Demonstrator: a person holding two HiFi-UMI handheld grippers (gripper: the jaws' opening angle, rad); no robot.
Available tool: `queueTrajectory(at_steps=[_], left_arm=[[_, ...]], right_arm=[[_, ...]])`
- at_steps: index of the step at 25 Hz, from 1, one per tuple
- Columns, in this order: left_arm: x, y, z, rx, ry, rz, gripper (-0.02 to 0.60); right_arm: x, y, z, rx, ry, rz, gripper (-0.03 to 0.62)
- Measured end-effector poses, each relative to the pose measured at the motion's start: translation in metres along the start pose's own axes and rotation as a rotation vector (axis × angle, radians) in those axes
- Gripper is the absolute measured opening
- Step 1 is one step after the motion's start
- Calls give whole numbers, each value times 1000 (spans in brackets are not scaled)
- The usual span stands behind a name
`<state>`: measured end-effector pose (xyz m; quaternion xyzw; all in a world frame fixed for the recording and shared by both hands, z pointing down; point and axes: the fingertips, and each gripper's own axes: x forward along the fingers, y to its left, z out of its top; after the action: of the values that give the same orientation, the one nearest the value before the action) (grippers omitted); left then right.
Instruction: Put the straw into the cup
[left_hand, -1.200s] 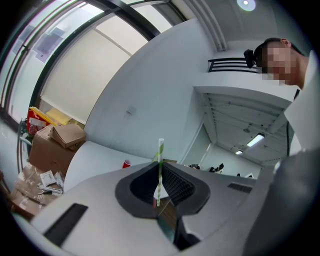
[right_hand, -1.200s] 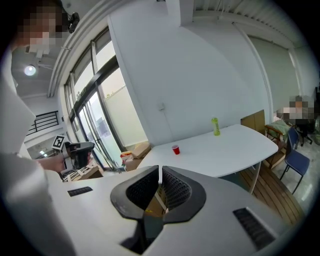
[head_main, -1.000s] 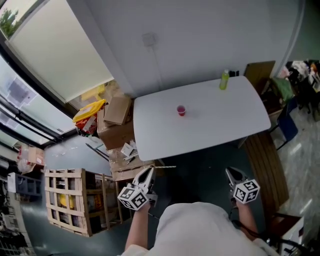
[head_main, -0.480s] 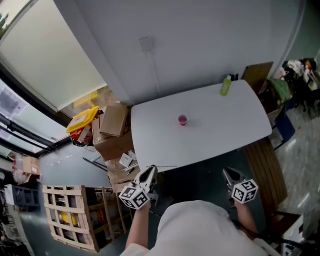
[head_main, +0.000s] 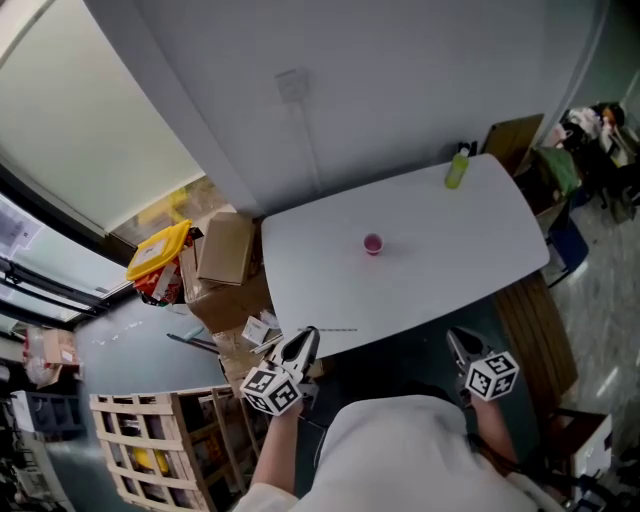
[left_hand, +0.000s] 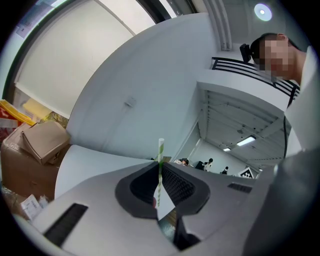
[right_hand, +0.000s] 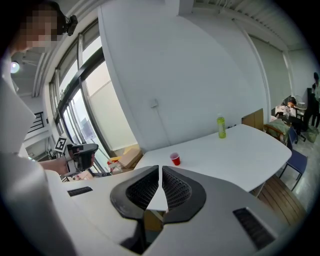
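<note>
At the bottom of the head view, nearest the person, the left tongs (head_main: 304, 338) are clamped on a green-and-white striped straw (left_hand: 160, 159), which juts past their tips at the near edge of the white counter (head_main: 440, 275). At lower right, the right tongs (head_main: 456, 338) are closed with nothing between them. Farther up, near mid-frame, the small red cup (head_main: 373, 244) stands upright on the counter, well apart from the straw, and a green bottle (head_main: 457, 170) stands at the counter's far right corner, by the wall.
</note>
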<state>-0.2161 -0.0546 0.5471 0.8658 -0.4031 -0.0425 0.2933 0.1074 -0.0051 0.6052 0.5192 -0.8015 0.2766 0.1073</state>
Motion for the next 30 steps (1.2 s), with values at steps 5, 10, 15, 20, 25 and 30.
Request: queueTrajectory(at_steps=[5,10,15,20,25,30], left_arm=[[10,8,5,-9,9,-12,23],[23,8,5,-20,30,-6,23],[37,7,2,-27,16,15,23],[55,0,2,-34,7,60,23],[83,-15,4,-14,-7,71,23],[115,-22,12,7,-34,118,23]], right_arm=[[4,-4,3,9,15,-22,43],[11,-11,11,-12,34,-12,43],[28,-23,22,-30,49,32,43],[52,-40,39,-50,70,88,43],[75,-57,50,-76,109,157,44],[94,-79,65,-94,140,209,43]])
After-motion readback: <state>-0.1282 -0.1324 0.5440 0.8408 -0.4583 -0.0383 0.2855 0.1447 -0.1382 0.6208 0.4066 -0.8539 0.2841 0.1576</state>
